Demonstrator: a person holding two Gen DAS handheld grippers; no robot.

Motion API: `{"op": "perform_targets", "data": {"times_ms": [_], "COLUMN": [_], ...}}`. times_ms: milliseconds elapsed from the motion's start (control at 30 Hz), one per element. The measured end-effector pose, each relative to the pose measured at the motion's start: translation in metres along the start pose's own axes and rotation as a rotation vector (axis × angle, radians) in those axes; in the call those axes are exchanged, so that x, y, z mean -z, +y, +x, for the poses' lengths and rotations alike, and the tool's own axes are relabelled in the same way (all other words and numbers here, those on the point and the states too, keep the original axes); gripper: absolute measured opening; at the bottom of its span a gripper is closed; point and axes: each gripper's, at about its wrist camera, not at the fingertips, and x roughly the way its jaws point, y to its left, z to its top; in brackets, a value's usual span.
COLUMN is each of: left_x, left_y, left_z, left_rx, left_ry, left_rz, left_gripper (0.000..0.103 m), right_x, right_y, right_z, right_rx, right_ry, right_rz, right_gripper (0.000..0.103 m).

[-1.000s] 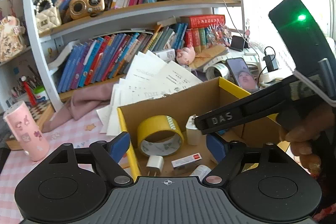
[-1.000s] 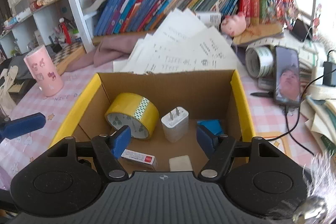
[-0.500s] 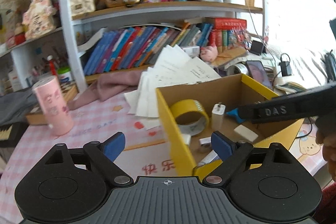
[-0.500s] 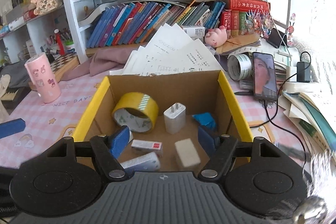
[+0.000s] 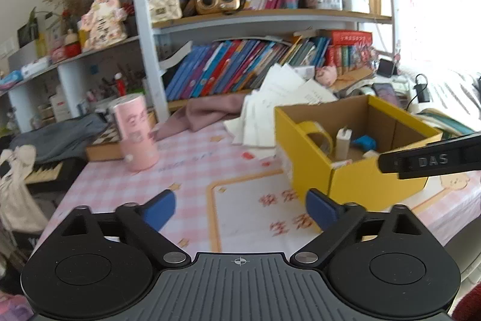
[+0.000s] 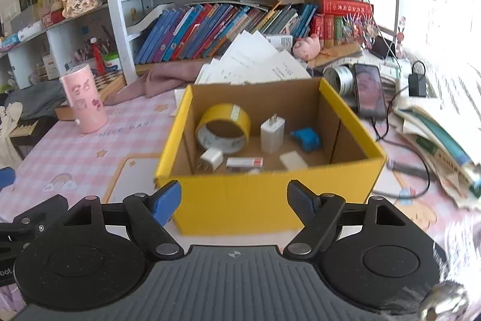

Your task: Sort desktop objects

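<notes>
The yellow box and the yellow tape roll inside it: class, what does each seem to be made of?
Open yellow box: likely corrugated cardboard, with matte brown inner walls, folded seams and a yellow-printed outside. Yellow tape roll: probably plastic packing tape, slightly glossy, wound on a pale printed core, perhaps card.

Ahead of my right claw (image 6: 234, 202) the yellow box (image 6: 270, 200) sits open. Inside I see a tape roll (image 6: 223, 128) on edge at the far left, a white charger (image 6: 272, 133) upright beside it, a blue lump (image 6: 306, 138) right, and a small plug (image 6: 212, 158), eraser (image 6: 293, 160) and red-white packet (image 6: 245, 162) nearer.
</notes>
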Motion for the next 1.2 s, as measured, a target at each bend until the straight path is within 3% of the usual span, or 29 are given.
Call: {"op": "perform_targets", "data": {"times_ms": [533, 900, 1200], "left_x": [0.045, 0.054, 0.056], "left_y": [0.029, 0.041, 0.045], "left_z": [-0.039, -0.037, -0.04], "left_rx": [0.011, -0.014, -0.016], "left_ry": [0.071, 0.133, 0.136], "left_rz": [0.005, -0.031, -0.043], "left_gripper": [0.103, 0.103, 0.103], "right_x": [0.057, 0.063, 0.064], "right_y": [0.039, 0.055, 0.058], "right_z": [-0.038, -0.033, -0.028], "right_rx": [0.008, -0.022, -0.032], "right_ry": [0.057, 0.108, 0.127], "right_rz": [0.035, -0.011, -0.014], "right_gripper": [0.081, 0.091, 0.097]}}
